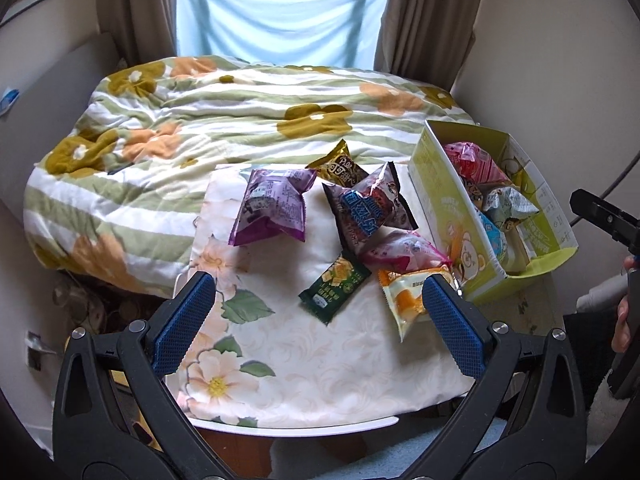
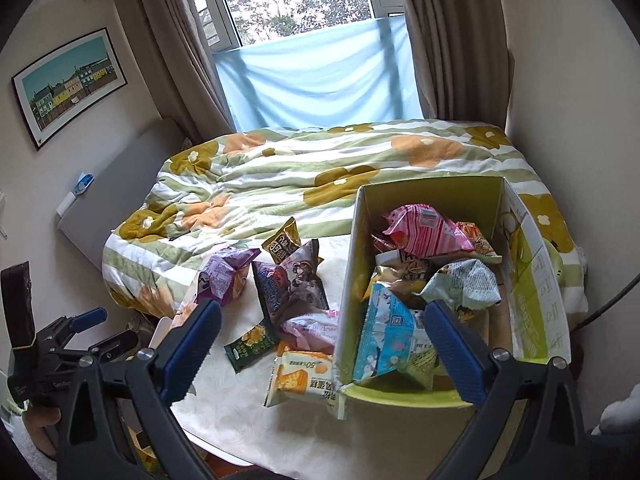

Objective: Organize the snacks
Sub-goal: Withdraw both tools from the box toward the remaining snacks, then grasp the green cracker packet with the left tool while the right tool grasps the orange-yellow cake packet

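Left wrist view: the left gripper (image 1: 318,312) hangs above the near part of a small table (image 1: 304,426) draped in a cream floral cloth (image 1: 304,360); its blue-padded jaws stand wide apart with nothing between them; six loose snack packets lie on the cloth beyond the fingers. A purple packet (image 1: 274,206) sits toward the table's far left; a gold-brown packet (image 1: 338,166) lies at the far edge; a dark packet with blue lettering (image 1: 370,210) rests just beside it, toward the middle; a pink packet (image 1: 402,252) lies nearer, with a dark green packet (image 1: 334,288) just to its left; an orange-and-white cake packet (image 1: 404,300) lies against the pink one, close to the box's near corner. The yellow-green cardboard box (image 1: 444,216) stands open on the table's right side, several packets heaped inside. A flowered quilt (image 1: 200,120) covers the bed past the far edge. At the right border the other gripper shows only in part, with a hand behind it.

Right wrist view: the right gripper (image 2: 322,346) hovers over the box's near left corner, its jaws spread wide and gripping nothing; the yellow-green cardboard box (image 2: 346,280) holds a light blue packet (image 2: 386,338) at its near end, a crumpled pale packet (image 2: 466,284) beside that, and a pink striped packet (image 2: 426,234) toward the far end. The orange-and-white cake packet (image 2: 298,372) lies touching the box's near left corner.
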